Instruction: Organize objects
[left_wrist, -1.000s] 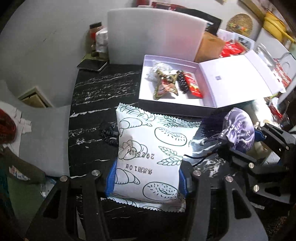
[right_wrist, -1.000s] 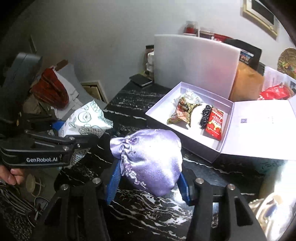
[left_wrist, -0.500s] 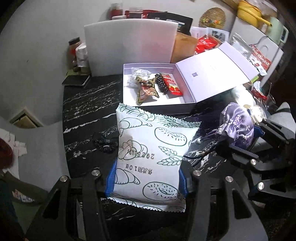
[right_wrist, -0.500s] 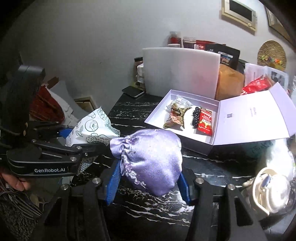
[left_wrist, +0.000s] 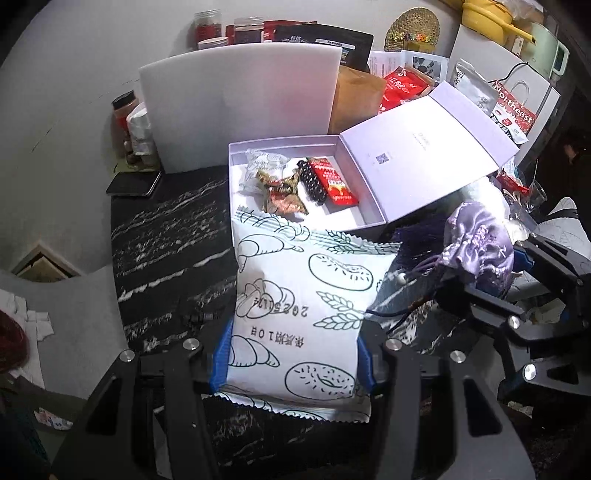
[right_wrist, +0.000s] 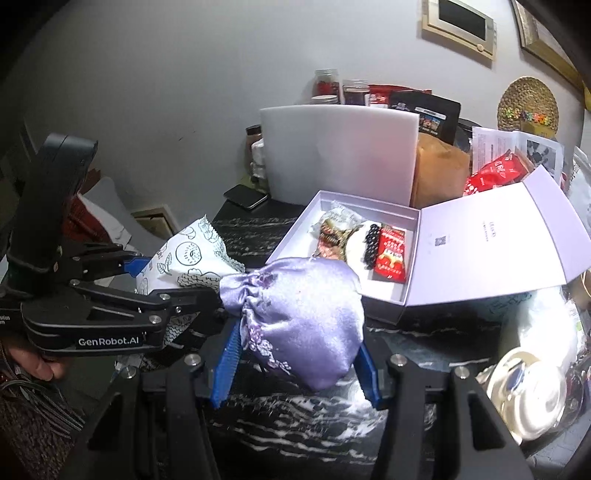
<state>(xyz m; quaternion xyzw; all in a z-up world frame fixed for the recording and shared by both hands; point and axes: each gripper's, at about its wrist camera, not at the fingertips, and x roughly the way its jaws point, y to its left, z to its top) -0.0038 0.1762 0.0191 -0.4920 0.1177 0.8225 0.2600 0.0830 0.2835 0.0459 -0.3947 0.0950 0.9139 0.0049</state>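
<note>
A black, white-veined marble tabletop (left_wrist: 166, 236) stands against a grey wall, cluttered with jars and bags at its far side. The left tongs (left_wrist: 291, 354) are clenched on a white snack packet (left_wrist: 306, 306) printed with bread drawings, its far edge overlapping the near rim of the box. The right tongs (right_wrist: 295, 354) grip a lilac satin drawstring pouch (right_wrist: 299, 310), held above the tabletop beside the left tongs. Just beyond both tongs lies an open white box (left_wrist: 295, 144), lid (left_wrist: 424, 147) swung to the right, holding a red sachet (left_wrist: 334, 181), dark beads (left_wrist: 312, 181) and wrapped sweets (left_wrist: 284, 192). Behind it stands a white foam board (left_wrist: 240, 103); a phone (left_wrist: 133, 182) lies left of that.
</note>
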